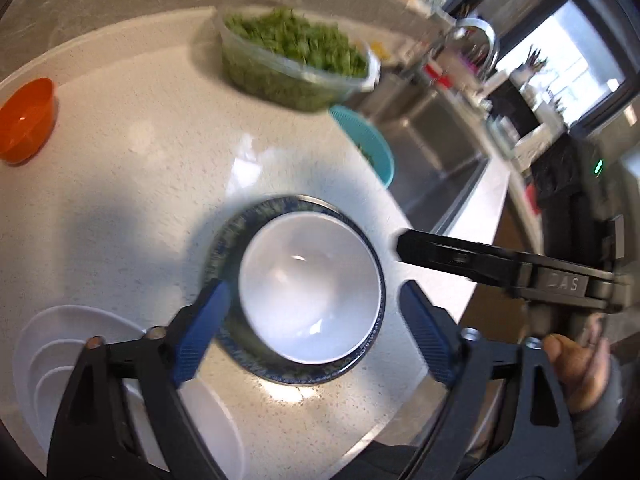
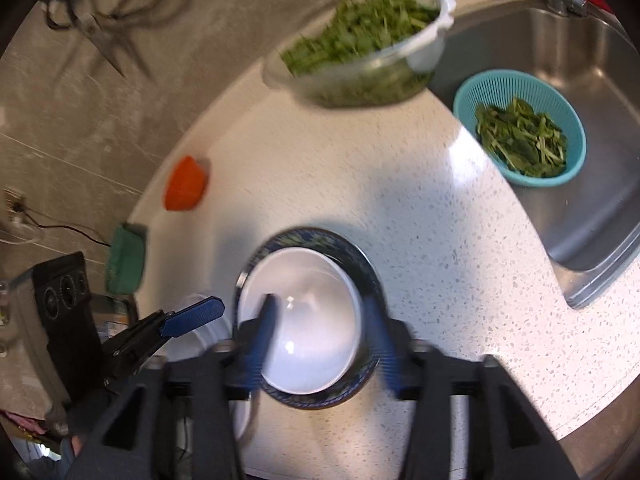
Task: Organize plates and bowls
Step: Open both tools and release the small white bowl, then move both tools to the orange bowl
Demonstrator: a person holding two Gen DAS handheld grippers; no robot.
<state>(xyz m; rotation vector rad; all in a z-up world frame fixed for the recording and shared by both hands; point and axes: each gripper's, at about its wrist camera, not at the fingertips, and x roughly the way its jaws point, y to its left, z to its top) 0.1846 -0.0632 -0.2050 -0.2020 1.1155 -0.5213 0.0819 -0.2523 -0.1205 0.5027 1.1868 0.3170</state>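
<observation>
A white bowl [image 1: 310,288] [image 2: 304,324] sits nested in a dark blue patterned dish [image 1: 224,240] [image 2: 360,264] on the speckled white counter [image 1: 140,200]. My left gripper [image 1: 316,328] hovers over it, open, with its blue pads wide apart on either side of the bowl and clear of it. My right gripper [image 2: 322,344] is open too; one pad shows over the bowl's inside and the other over the blue rim, and neither presses on it. A stack of white plates [image 1: 60,344] [image 2: 208,332] lies left of the bowl.
An orange bowl [image 1: 26,120] [image 2: 186,184] stands far left. A clear tub of greens [image 1: 296,60] [image 2: 360,40] sits at the back. A teal colander [image 1: 368,144] [image 2: 520,128] rests at the steel sink [image 2: 580,208]. A green box [image 2: 126,260] sits at the counter's left edge.
</observation>
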